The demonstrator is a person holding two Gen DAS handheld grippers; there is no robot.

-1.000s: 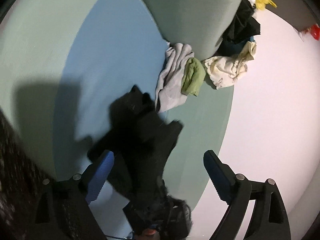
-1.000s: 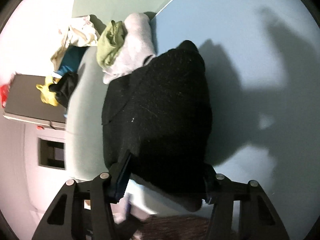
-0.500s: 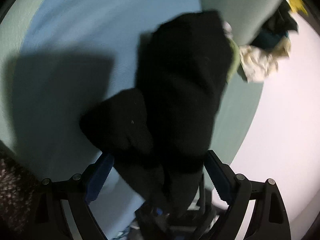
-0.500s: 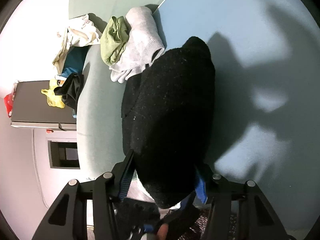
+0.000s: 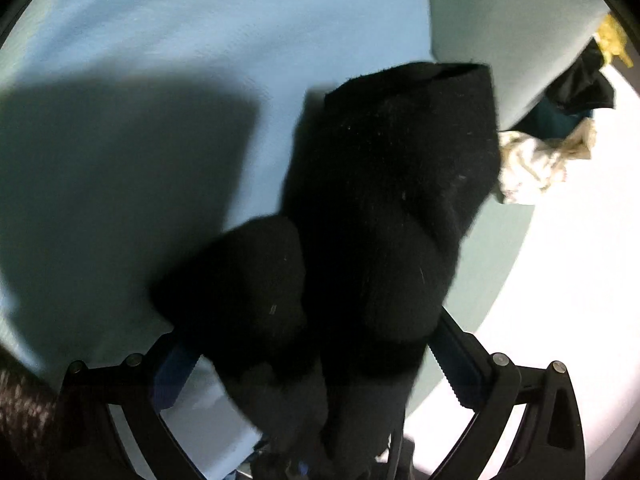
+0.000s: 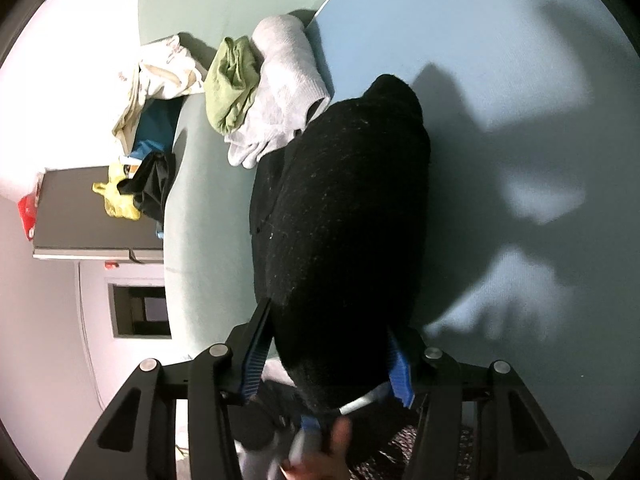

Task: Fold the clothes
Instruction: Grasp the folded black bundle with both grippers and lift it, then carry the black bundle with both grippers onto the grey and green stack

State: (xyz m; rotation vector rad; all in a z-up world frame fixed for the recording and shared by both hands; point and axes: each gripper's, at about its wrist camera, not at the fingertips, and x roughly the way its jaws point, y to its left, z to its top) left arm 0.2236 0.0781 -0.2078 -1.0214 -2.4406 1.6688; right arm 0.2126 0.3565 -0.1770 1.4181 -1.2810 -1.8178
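A black knit garment [image 5: 384, 216] hangs in thick folds between the wide-apart blue pads of my left gripper [image 5: 312, 360]; its lower part hides the left pad. In the right wrist view the same black garment [image 6: 344, 216] fills the gap between the fingers of my right gripper [image 6: 326, 356], which close against it on both sides. It hangs over the light blue sheet [image 6: 500, 40]. A folded grey garment [image 6: 288, 84] and a green one [image 6: 232, 84] lie together at the sheet's edge.
A teal cushion [image 5: 512, 20] stands behind the sheet. A cream cloth [image 5: 536, 160], a dark blue item and a black item [image 5: 580, 84] are piled beside it. A grey cabinet [image 6: 84, 216] with a yellow cloth [image 6: 116, 196] stands by the white wall.
The black garment has been lifted off the sheet and pulled up close to both cameras. In the left wrist view it now covers the grey and green garments.
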